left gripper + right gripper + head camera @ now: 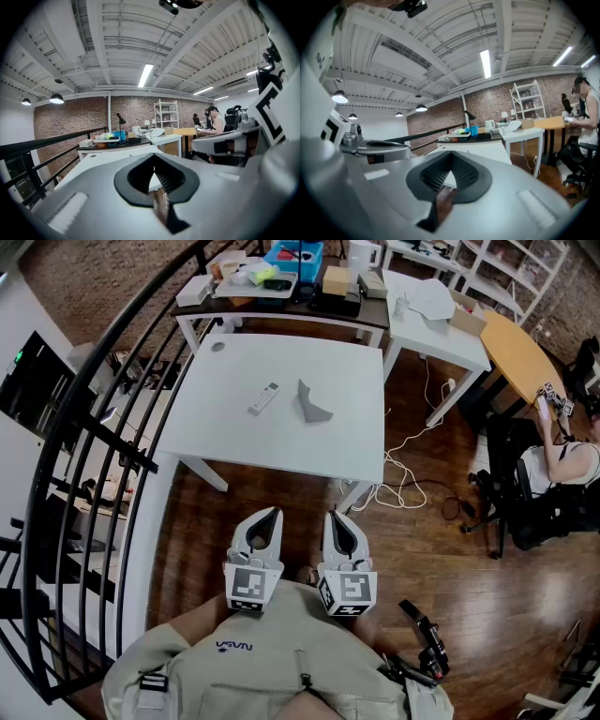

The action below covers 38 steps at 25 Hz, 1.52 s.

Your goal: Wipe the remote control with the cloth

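Head view: left tongs (267,517) and right tongs (335,519) are clenched on nothing, close to the person and short of the bench (234,442). Wiping looks unstarted: the remote control (263,398) lies mid-bench, with the cloth (312,406) just beside it. Farther off, a blue bin (311,262) holds clutter I can't make out.

Beige shirt (281,673), white left tool (273,514), right tool (332,517)

Left gripper (266,519): lower centre of the head view, held close before the torso (281,667), pointing up-frame, near level; fingers (137,177) closed together, nothing between. Right gripper (338,521): just beside it, parallel, same pose; fingers pressed together, empty.
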Each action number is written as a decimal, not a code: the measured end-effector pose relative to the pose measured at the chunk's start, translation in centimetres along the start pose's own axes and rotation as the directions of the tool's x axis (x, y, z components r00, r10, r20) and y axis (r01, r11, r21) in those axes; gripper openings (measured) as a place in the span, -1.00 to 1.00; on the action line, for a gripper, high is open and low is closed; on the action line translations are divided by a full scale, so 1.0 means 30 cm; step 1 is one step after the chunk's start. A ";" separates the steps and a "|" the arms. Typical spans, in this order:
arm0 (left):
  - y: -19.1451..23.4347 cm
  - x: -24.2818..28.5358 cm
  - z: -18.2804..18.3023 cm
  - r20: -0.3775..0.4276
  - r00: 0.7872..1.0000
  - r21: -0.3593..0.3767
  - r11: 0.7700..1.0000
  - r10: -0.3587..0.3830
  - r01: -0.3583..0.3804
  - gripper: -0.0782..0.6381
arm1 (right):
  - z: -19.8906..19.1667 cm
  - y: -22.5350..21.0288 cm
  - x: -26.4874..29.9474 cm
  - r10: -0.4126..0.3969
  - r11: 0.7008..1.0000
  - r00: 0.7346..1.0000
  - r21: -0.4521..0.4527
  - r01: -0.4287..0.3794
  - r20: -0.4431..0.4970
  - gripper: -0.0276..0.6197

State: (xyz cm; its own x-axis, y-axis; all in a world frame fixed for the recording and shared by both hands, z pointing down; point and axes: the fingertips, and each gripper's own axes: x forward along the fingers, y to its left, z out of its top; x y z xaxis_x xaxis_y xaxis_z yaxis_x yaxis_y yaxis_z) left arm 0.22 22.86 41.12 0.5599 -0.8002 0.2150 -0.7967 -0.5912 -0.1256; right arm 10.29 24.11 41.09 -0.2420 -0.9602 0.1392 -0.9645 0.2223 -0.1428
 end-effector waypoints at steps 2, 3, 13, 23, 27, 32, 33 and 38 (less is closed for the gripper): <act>0.012 0.020 0.007 0.004 1.000 -0.027 1.000 0.003 -0.003 -0.76 | -0.002 -0.007 0.024 -0.002 1.000 1.000 -0.002 0.002 -0.008 -0.91; 0.019 0.033 0.001 0.005 1.000 -0.031 1.000 0.000 0.000 -0.77 | -0.004 -0.009 0.040 -0.001 1.000 1.000 -0.005 0.001 -0.012 -0.91; 0.240 0.328 0.001 0.053 0.992 -0.052 0.991 -0.117 0.120 -0.77 | 0.031 -0.037 0.367 -0.092 0.995 0.995 -0.046 0.090 -0.045 -0.91; 0.647 0.583 0.071 0.058 0.984 -0.035 0.984 -0.171 0.173 -0.76 | 0.158 0.023 0.803 -0.161 0.984 0.986 -0.090 0.156 -0.050 -0.89; 0.709 0.645 0.054 0.044 0.988 -0.057 0.987 -0.151 0.154 -0.73 | 0.157 -0.024 0.882 -0.173 0.980 0.982 -0.115 0.163 -0.078 -0.69; 0.728 0.717 0.037 0.015 0.995 -0.069 0.993 -0.098 0.098 -0.73 | 0.138 -0.107 0.952 -0.143 0.984 0.984 -0.122 0.129 -0.110 -0.64; 0.728 0.734 0.042 0.011 0.997 -0.065 0.995 -0.077 0.077 -0.71 | 0.133 -0.126 0.972 -0.125 0.986 0.985 -0.125 0.110 -0.119 -0.63; 0.709 0.817 0.042 -0.015 1.000 -0.051 0.999 0.003 -0.004 -0.66 | 0.091 -0.210 1.076 -0.030 0.990 0.987 -0.143 0.007 -0.159 -0.51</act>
State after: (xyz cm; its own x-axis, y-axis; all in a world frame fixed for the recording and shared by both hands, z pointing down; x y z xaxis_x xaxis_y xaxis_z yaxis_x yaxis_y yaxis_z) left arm -2.72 -9.45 42.49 0.5538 -0.8006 0.2288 -0.8095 -0.5820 -0.0770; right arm 8.84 -8.74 43.79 -0.2265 -0.9275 0.2974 -0.9715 0.2370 -0.0006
